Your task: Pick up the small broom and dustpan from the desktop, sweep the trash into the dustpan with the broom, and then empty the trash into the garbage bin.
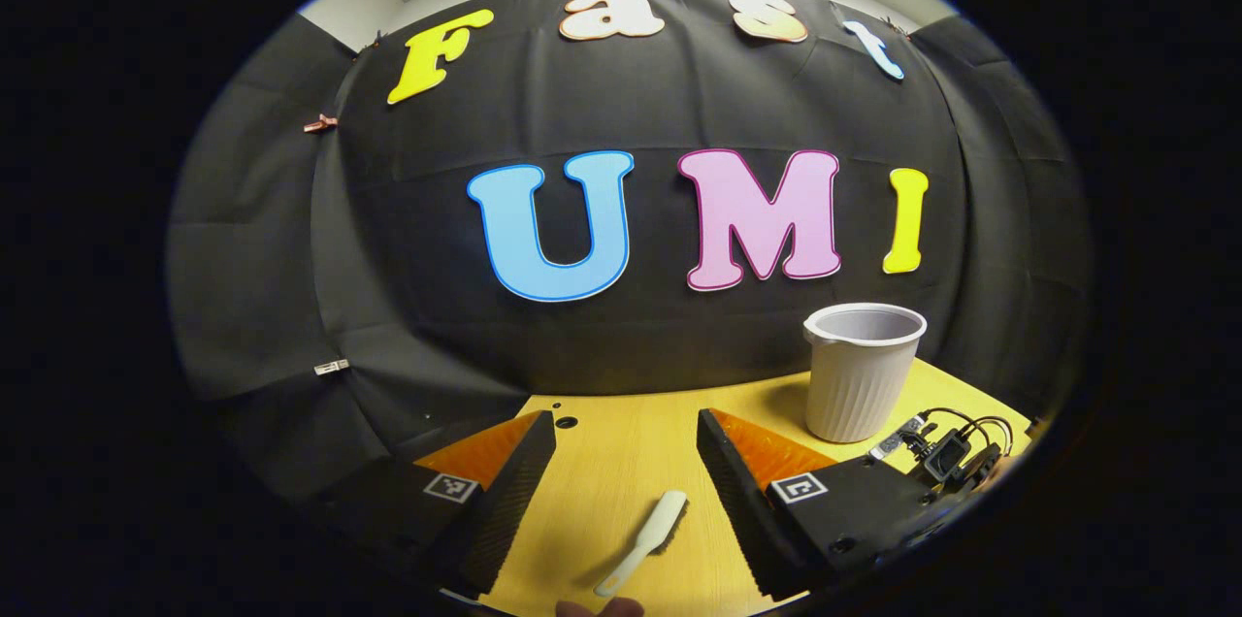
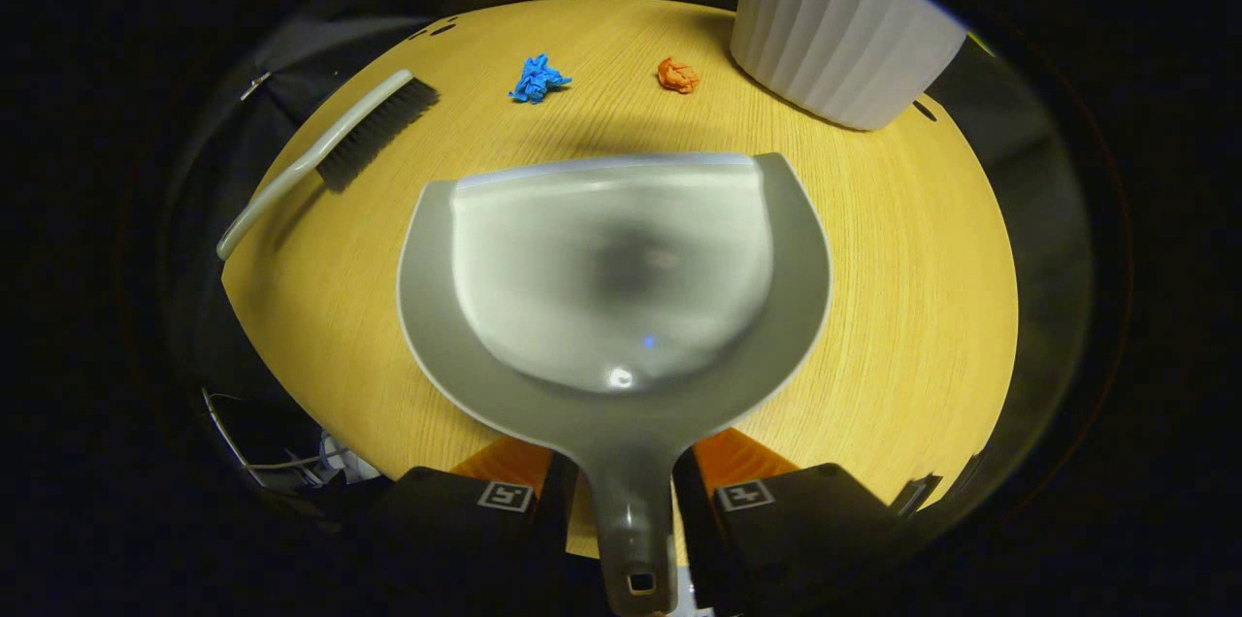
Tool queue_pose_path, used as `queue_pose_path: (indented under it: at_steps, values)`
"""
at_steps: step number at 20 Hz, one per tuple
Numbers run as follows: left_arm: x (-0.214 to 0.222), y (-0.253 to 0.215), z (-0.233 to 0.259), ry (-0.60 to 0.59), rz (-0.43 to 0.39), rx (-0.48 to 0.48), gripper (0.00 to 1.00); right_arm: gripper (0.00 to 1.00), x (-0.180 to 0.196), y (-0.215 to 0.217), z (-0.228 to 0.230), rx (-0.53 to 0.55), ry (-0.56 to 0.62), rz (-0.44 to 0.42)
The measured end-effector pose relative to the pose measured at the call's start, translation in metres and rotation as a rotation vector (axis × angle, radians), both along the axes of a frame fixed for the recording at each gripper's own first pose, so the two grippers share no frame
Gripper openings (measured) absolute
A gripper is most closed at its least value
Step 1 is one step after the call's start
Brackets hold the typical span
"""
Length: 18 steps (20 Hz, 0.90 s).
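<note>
In the left gripper view my left gripper (image 1: 626, 423) is open wide over the yellow table (image 1: 602, 462). The small pale broom (image 1: 645, 539) lies flat between and just below its fingers, untouched. In the right gripper view the broom (image 2: 349, 137) lies at the far left. My right gripper (image 2: 629, 510) is shut on the handle of the grey dustpan (image 2: 611, 277), whose flat front edge faces away from me. Beyond that edge lie a crumpled blue paper (image 2: 537, 80) and a crumpled orange paper (image 2: 677, 75). The ribbed white garbage bin (image 2: 839, 35) stands at the far right.
The bin (image 1: 862, 374) stands upright on the table's right side in the left gripper view. A small black device with cables (image 1: 946, 457) sits near it at the table edge. A fingertip (image 1: 602, 607) shows at the bottom. Loose cables (image 2: 281, 462) hang off the near left edge.
</note>
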<state>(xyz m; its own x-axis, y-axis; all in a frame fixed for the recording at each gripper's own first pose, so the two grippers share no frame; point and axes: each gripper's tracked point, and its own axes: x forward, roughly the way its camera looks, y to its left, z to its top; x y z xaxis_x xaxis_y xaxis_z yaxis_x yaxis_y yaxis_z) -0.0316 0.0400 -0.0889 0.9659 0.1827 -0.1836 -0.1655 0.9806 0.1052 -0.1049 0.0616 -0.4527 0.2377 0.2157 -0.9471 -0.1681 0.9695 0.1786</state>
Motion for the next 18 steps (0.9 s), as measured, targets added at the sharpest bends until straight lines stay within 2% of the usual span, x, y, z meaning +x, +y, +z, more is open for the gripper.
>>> queue_pose_path:
  at_steps: [6, 7, 9, 12, 13, 14, 17, 18]
  values:
    - [0.01, 0.0, -0.014, 0.03, 0.017, -0.009, 0.96, 0.5, 0.002, -0.001, -0.001, 0.017, -0.013, -0.013]
    - [0.013, 0.0, -0.02, 0.043, 0.017, -0.018, 0.96, 0.42, 0.003, -0.002, 0.0, 0.027, -0.022, -0.008]
    - [0.017, 0.002, -0.033, 0.072, 0.021, -0.038, 0.94, 0.37, 0.001, -0.005, -0.003, 0.029, -0.012, 0.022]
    - [0.023, 0.006, -0.054, 0.112, 0.016, -0.047, 0.94, 0.36, 0.003, -0.013, 0.0, 0.027, -0.025, 0.03]
    - [0.026, 0.007, -0.063, 0.133, 0.009, -0.04, 0.94, 0.32, 0.003, -0.018, 0.004, 0.029, -0.028, 0.019]
    - [0.028, 0.007, -0.076, 0.165, -0.002, -0.033, 0.94, 0.36, 0.003, -0.02, 0.01, 0.04, -0.037, 0.015]
    - [0.029, 0.013, -0.116, 0.273, -0.034, -0.022, 0.94, 0.36, 0.006, -0.036, 0.028, 0.029, -0.082, 0.044]
    - [0.029, 0.012, -0.131, 0.313, -0.052, -0.029, 0.94, 0.41, 0.006, -0.042, 0.033, 0.024, -0.096, 0.055]
